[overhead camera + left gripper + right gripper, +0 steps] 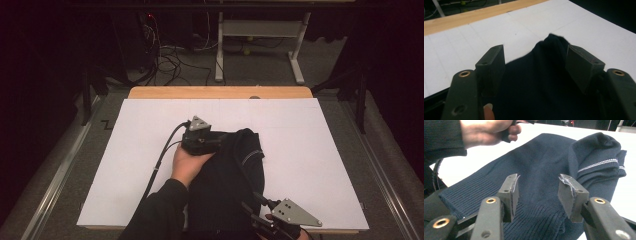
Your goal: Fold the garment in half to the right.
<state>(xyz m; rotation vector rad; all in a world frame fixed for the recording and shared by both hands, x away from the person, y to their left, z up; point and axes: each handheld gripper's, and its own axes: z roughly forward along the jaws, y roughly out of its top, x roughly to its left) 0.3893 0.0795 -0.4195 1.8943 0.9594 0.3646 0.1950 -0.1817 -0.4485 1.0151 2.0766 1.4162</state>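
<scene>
The dark blue sweater [227, 175] lies folded in a heap near the front edge of the white table [310, 150]. My left gripper [535, 62] and right gripper [537, 192] stand with jaws apart over it, gripping nothing. I judge the folding is not finished; the collar part stays bunched.

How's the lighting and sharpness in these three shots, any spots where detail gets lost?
High view: dim, room black at the edges, dark navy knitted sweater reads as a flat black mass against the white table sheet. Left gripper view: the cloth is underexposed and featureless, soft focus. Right gripper view: best lit, knit ribs and striped trim clear, near claw arms slightly blurred.
</scene>
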